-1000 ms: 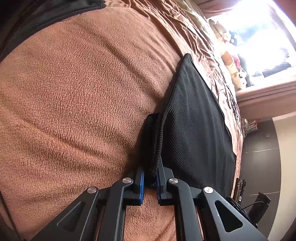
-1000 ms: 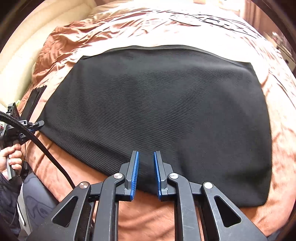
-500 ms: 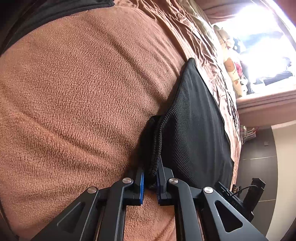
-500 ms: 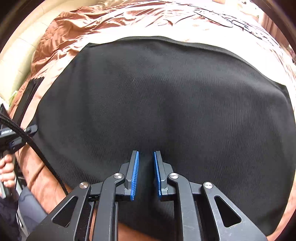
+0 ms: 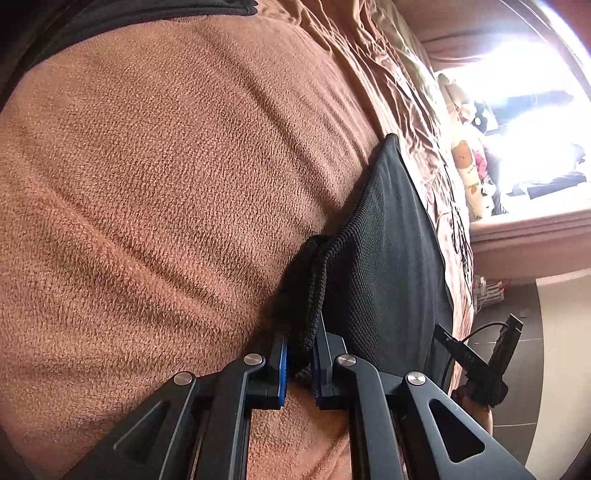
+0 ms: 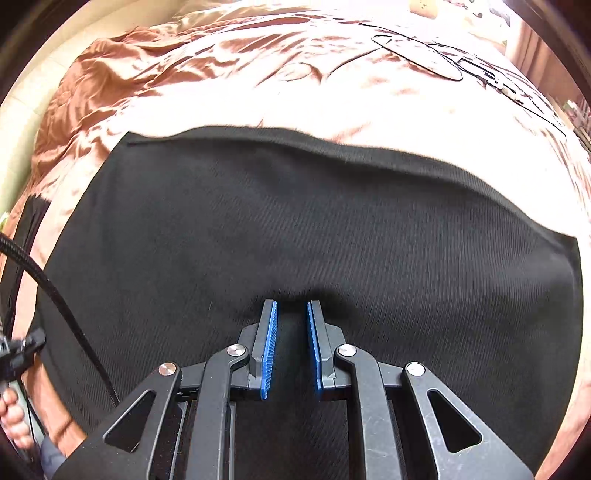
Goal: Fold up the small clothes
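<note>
A black knitted garment (image 6: 295, 229) lies spread flat on a brown bed cover, filling most of the right wrist view. My right gripper (image 6: 291, 314) hovers low over its near middle, jaws a little apart with nothing between the blue pads. In the left wrist view the same garment (image 5: 388, 258) runs away to the right, and my left gripper (image 5: 300, 350) is shut on its bunched near corner, which stands up from the fleece blanket (image 5: 166, 203). Part of my right gripper's body (image 5: 480, 365) shows at the garment's far edge.
Wrinkled satin bedding (image 6: 258, 74) stretches beyond the garment. A second dark cloth (image 5: 129, 14) lies at the top left of the fleece. Soft toys (image 5: 469, 166) sit by a bright window. A hand (image 6: 14, 417) and a black cable (image 6: 55, 306) appear at the left.
My right gripper has moved forward over the garment, from its near hem to above its middle. My left gripper kept its hold on the corner and shifted slightly.
</note>
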Demonstrator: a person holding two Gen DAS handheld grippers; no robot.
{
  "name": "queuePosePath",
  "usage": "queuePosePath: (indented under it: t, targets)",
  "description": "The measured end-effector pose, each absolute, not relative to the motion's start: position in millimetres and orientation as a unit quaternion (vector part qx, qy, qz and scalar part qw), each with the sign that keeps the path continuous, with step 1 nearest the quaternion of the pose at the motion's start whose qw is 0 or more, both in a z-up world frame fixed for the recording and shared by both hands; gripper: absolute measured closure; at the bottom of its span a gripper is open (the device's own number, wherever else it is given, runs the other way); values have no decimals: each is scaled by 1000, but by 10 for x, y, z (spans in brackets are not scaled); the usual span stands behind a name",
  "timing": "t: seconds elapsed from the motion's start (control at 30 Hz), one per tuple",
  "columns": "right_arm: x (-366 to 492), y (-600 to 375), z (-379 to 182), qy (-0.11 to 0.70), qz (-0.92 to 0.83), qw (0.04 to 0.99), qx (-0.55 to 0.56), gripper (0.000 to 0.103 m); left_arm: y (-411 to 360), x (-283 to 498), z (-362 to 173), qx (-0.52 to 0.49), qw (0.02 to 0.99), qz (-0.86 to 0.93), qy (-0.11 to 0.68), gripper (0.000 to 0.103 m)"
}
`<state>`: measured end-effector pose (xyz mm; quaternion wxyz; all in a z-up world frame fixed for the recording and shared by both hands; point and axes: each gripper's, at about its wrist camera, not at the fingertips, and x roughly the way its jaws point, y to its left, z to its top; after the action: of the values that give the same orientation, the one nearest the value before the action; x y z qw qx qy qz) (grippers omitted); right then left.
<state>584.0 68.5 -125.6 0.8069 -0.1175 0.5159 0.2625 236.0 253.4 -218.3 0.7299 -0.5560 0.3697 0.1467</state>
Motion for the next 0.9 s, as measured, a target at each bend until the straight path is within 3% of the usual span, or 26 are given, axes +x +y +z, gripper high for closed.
queuePosePath:
  t: [0.57, 0.9]
  targets:
    - [6595, 1000, -1357, 514, 210, 824, -109, 91, 2529, 2287, -2216, -559, 734, 140, 358, 93]
    - [6130, 790, -1093, 524, 236, 813, -95, 87, 2560, 2231, -2192, -566, 741, 119, 342, 94]
